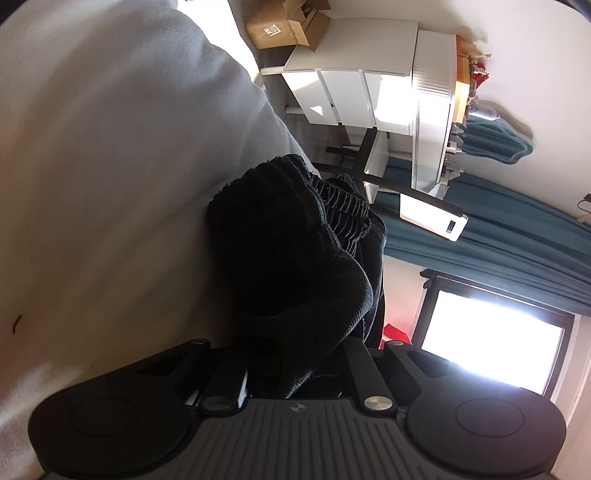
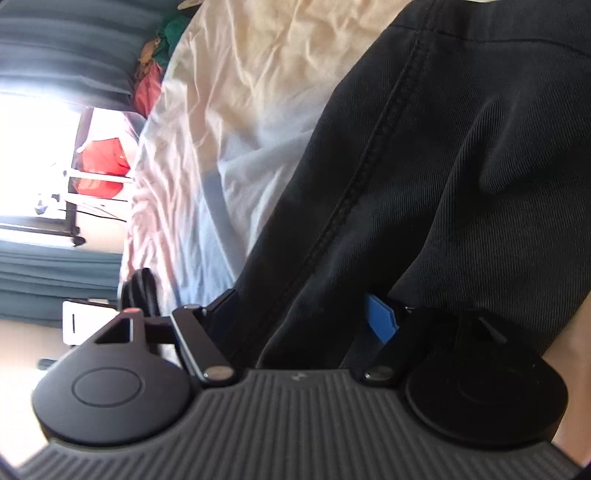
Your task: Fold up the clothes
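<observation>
A black garment (image 1: 295, 254) with a ribbed elastic band (image 1: 343, 206) hangs bunched in front of the left wrist camera, against a white bed sheet (image 1: 110, 166). My left gripper (image 1: 295, 373) is shut on a fold of the garment; its fingertips are hidden by the cloth. In the right wrist view the same black cloth (image 2: 424, 184), with a stitched seam (image 2: 354, 206), fills the right half over the sheet (image 2: 240, 129). My right gripper (image 2: 306, 325) is shut on the cloth, and a blue finger pad (image 2: 380, 321) shows beside it.
A white drawer unit (image 1: 351, 96) and a cardboard box (image 1: 280, 26) stand beyond the bed. Teal curtains (image 1: 498, 240) hang beside a bright window (image 1: 491, 347). Coloured clothes (image 2: 151, 74) lie at the bed's far edge. A red object (image 2: 99, 166) sits by the window.
</observation>
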### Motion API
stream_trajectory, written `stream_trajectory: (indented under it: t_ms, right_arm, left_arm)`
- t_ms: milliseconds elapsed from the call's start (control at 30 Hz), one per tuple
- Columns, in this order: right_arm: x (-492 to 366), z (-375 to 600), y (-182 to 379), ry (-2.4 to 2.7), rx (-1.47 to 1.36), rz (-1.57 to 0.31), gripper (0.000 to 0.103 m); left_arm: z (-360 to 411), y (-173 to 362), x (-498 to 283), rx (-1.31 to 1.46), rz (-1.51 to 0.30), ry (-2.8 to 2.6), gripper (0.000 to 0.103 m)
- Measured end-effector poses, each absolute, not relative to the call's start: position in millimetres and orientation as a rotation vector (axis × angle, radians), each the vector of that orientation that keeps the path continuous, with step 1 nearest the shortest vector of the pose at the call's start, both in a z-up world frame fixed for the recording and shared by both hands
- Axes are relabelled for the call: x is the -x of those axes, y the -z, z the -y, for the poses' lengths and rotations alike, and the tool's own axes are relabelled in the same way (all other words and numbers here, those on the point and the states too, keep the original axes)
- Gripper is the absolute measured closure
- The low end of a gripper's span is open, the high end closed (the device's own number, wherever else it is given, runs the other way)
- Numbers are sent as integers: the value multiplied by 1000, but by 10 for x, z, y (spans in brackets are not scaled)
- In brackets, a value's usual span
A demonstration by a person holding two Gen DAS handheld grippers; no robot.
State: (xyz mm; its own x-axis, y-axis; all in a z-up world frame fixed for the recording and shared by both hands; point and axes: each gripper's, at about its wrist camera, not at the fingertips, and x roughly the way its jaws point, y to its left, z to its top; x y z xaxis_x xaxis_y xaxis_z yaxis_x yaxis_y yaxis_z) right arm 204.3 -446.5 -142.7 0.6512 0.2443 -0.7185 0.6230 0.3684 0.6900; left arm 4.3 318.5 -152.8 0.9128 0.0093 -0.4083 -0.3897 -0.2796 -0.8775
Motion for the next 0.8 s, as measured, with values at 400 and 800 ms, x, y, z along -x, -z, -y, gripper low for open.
stream_trajectory:
  t_ms: [400,800]
  right_arm:
    - [-2335,4426,1184,399,-1043,-911,94]
    - [-1441,4243,-32,105,-891,-398,96]
  left_arm:
    - [-3204,1555,-58,1768,-294,-387,95]
    - [-3241,1467,47,1765,-236,-332,96]
